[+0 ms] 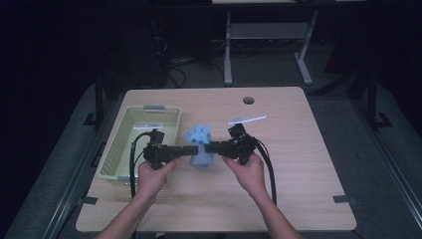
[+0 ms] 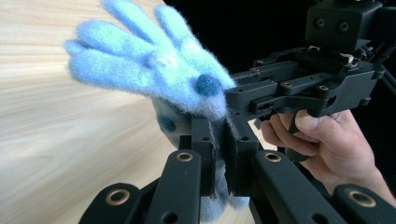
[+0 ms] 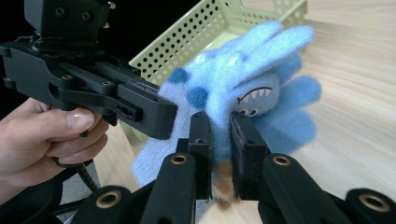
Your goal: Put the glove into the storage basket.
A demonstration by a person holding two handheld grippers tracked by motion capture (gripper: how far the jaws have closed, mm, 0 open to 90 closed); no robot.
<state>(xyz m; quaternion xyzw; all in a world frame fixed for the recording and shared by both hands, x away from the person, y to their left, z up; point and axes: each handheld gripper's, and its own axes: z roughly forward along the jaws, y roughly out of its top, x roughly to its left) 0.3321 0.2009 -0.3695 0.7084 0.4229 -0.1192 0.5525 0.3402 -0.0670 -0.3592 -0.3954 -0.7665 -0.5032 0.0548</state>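
A fuzzy light-blue glove with dark blue spots and a toothy monster face is held up over the middle of the table between both grippers. My left gripper comes at it from the left and is shut on the glove, its jaws pinching the fabric. My right gripper reaches in from the right and is shut on the same glove, with blue fabric squeezed between its jaws. The glove's fingers point toward the far side of the table.
A pale green perforated basket stands on the wooden table at the left, close behind the left hand; its rim appears in the right gripper view. A white strip lies beyond the right gripper. A round hole is near the far edge.
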